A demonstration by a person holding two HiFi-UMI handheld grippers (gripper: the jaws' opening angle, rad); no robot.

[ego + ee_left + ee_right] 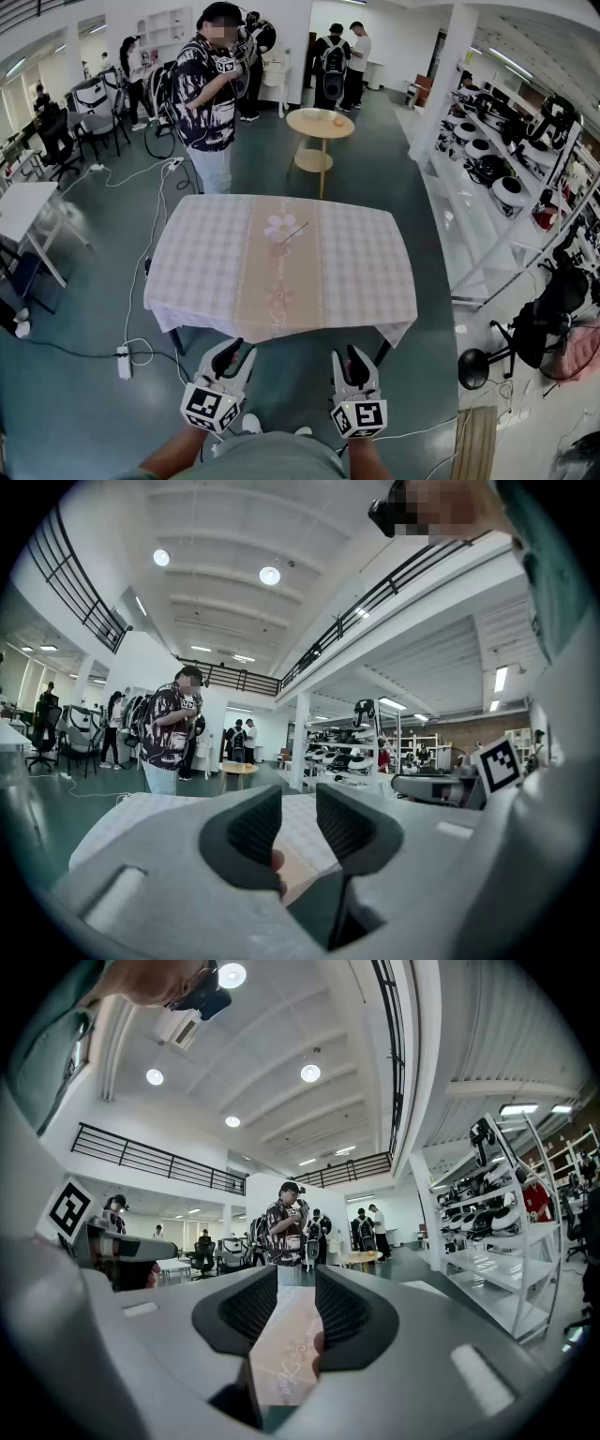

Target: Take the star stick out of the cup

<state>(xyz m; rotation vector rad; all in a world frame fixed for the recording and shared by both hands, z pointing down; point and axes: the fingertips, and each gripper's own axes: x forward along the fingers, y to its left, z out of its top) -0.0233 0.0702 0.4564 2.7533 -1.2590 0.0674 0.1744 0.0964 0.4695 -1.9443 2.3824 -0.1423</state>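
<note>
On the pink middle strip of the checked tablecloth [206,262], toward the far side, sits a small pale flower-shaped cup [278,225]. A thin stick [294,231] slants up to the right from it; its star end is too small to make out. Both grippers hang short of the table's near edge, close to my body. My left gripper [236,349] is open, its dark pads [246,832] apart with nothing between them. My right gripper [349,356] is also open and empty, its pads [342,1312] framing the table runner [286,1354] ahead.
A person in a patterned shirt [211,94] stands just beyond the table's far left corner. A round wooden table [320,123] is behind. Shelves of equipment [497,178] line the right. A power strip and cables [124,361] lie on the floor at left, and a fan [473,367] stands on the right.
</note>
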